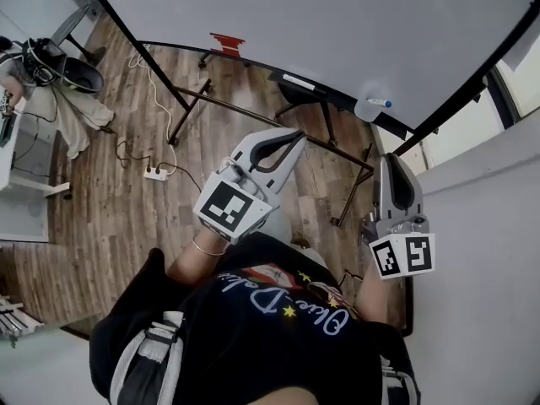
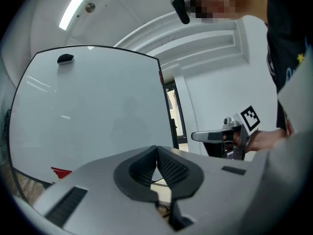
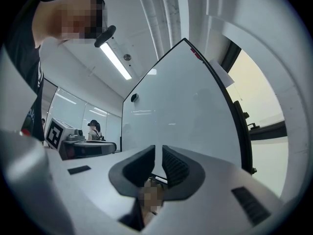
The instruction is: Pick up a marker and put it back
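A marker with a blue cap [image 1: 380, 103] lies on the ledge of the big whiteboard [image 1: 321, 24], beside a small pale object. Both grippers hang in the air short of the board, with nothing in either. My left gripper [image 1: 297, 135] points up toward the board's middle; in its own view the left gripper [image 2: 156, 149] has its pads touching, shut on nothing. My right gripper [image 1: 392, 157] is below the marker. In the right gripper view the right gripper [image 3: 158, 150] shows a narrow gap between its pads, with only the whiteboard [image 3: 186, 106] behind.
A red mark [image 1: 226, 42] sits near the board's lower edge. The board's metal stand [image 1: 253, 116] and a dark chair [image 1: 304, 98] are below it. A power strip [image 1: 154, 174] with cables lies on the wooden floor. A person [image 1: 51, 78] sits far left; a white wall [image 1: 489, 226] is right.
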A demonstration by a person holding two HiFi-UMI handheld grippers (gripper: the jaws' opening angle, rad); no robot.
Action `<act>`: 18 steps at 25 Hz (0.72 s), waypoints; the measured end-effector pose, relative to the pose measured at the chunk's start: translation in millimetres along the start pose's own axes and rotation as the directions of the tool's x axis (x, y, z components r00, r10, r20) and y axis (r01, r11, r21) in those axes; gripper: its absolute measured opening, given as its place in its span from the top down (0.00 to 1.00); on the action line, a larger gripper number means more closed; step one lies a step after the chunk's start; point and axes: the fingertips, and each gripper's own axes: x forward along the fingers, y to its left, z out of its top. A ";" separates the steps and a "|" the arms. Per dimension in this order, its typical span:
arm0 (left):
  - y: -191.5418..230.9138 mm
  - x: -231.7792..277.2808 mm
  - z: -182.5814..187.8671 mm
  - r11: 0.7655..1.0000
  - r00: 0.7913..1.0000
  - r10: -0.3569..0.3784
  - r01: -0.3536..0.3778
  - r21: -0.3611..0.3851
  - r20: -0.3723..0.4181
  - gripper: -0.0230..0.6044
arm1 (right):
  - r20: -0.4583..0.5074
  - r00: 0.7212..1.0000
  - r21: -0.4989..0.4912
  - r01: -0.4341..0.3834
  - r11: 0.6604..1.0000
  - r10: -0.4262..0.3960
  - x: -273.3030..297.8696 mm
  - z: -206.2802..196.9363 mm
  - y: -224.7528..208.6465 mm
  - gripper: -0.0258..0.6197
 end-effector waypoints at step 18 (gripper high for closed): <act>26.4 95.5 -19.7 0.991 0.992 -0.128 0.127 -0.032 -0.011 0.96 | -0.087 0.989 -0.007 0.115 0.993 -0.115 56.3 -25.9 -72.6 0.82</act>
